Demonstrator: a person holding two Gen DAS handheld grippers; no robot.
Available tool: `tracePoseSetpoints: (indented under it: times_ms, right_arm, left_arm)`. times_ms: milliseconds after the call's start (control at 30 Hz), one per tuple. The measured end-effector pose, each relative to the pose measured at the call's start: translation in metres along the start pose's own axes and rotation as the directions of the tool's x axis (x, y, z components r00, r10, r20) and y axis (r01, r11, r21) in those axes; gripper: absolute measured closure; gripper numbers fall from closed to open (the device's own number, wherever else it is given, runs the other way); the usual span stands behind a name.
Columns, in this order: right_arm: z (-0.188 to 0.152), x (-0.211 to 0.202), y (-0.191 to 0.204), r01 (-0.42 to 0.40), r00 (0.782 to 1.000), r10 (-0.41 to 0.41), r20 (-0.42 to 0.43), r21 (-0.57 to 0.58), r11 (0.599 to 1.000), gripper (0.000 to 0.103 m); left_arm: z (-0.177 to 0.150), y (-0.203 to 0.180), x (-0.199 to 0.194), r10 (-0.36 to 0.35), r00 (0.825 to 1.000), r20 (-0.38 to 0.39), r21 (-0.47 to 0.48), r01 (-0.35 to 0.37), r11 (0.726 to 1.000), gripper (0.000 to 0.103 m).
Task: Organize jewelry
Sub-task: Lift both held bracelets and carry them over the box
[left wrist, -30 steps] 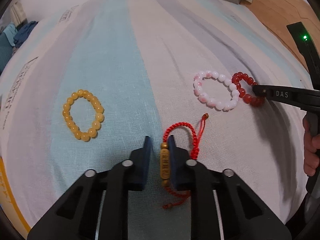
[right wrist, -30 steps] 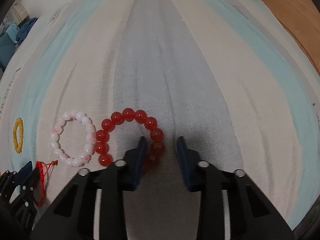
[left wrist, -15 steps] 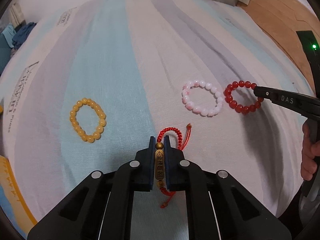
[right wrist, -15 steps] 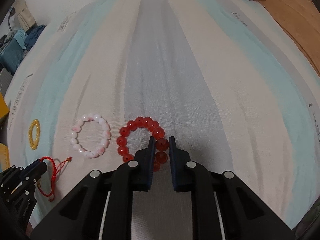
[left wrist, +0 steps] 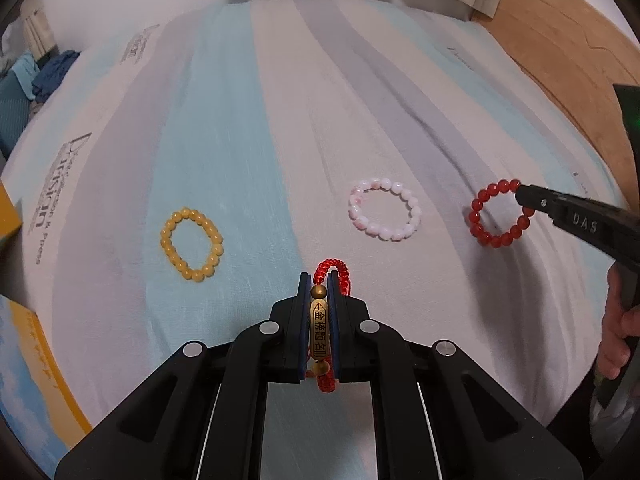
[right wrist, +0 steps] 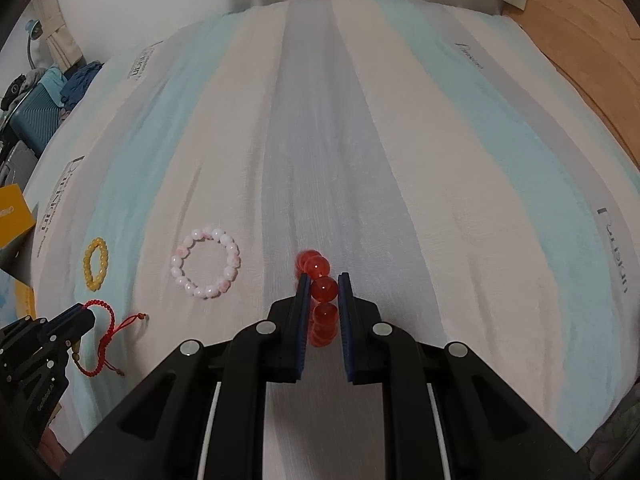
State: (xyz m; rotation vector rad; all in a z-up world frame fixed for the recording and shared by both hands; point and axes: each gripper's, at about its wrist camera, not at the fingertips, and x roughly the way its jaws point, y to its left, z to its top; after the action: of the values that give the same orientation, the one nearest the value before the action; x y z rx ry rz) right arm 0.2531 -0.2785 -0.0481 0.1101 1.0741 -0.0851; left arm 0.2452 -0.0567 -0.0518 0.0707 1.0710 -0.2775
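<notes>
Two tongs clamped: left tongs (left wrist: 319, 286) on red cord bracelet (left wrist: 319, 330), right tongs (right wrist: 323, 280) on red bead bracelet (right wrist: 322, 289), above striped bed (right wrist: 360, 140).

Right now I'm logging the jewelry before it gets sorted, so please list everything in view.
red cord bracelet: 1, red with a brass tube charm, clamped in the left gripper
red bead bracelet: 1, red, hanging from the right gripper
pink-white bead bracelet: 1, lying on the bedsheet centre
yellow bead bracelet: 1, amber, left of the others
bedsheet: 1, blue, grey and cream stripes
yellow box: 1, far left edge
suitcase: 1, teal, left background
left gripper: 1, black, shut
right gripper: 1, black, shut
</notes>
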Motion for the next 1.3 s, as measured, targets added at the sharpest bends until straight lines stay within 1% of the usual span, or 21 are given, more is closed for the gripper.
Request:
tracePoseSetpoints:
  times_ms: [300, 567, 633, 933, 1133, 1300]
  right_arm:
    - [-0.011, -0.024, 0.004, 0.012, 1.000, -0.012, 0.021, -0.004, 1.000, 0.090]
    - [-0.031, -0.056, 0.011, 0.001, 0.999, -0.001, 0.043, -0.018, 1.000, 0.090]
    - [-0.037, -0.064, 0.012, -0.006, 0.999, 0.007, 0.043, -0.020, 1.000, 0.090]
    - [-0.063, -0.093, 0.022, -0.016, 0.999, 0.018, 0.043, -0.052, 0.999, 0.090]
    - [-0.073, -0.108, 0.029, -0.009, 0.998, 0.012, 0.055, -0.053, 0.999, 0.090]
    - [-0.077, -0.120, 0.036, -0.006, 0.997, 0.009, 0.070, -0.052, 0.999, 0.090]
  left_arm:
    - [-0.003, -0.006, -0.025, 0.017, 1.000, 0.023, 0.004, -0.017, 1.000, 0.096]
    - [-0.018, -0.004, -0.051, 0.019, 0.999, 0.031, -0.031, -0.018, 0.999, 0.096]
    - [-0.024, -0.005, -0.059, 0.029, 0.999, 0.034, -0.037, -0.028, 0.999, 0.096]
    - [-0.038, -0.009, -0.090, 0.046, 0.997, 0.058, -0.039, -0.044, 0.998, 0.096]
    - [-0.047, -0.008, -0.101, 0.062, 0.997, 0.056, -0.036, -0.060, 0.998, 0.096]
    - [-0.055, -0.004, -0.110, 0.063, 0.997, 0.053, -0.045, -0.060, 0.997, 0.096]
